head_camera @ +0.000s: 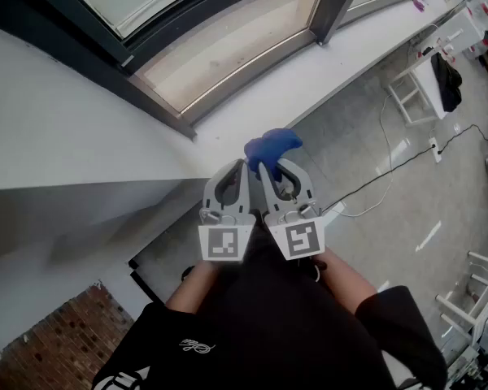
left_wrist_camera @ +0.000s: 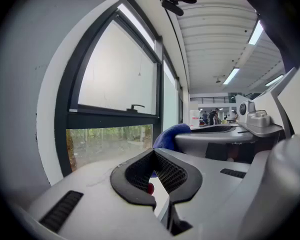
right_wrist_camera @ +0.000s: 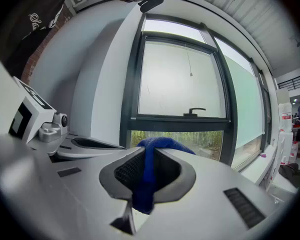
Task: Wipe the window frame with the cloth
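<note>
A blue cloth is bunched at the tips of my right gripper, which is shut on it. In the right gripper view a strip of the cloth hangs down between the jaws. My left gripper is pressed against the right one, shut and holding nothing. From the left gripper view the cloth shows just beyond my shut left gripper. The dark window frame and its white sill lie just ahead of both grippers. The frame's crossbar carries a handle.
A white wall stands on the left, with brick below it. On the grey floor to the right lie a black cable and a power strip. A white rack holding dark cloth stands further right.
</note>
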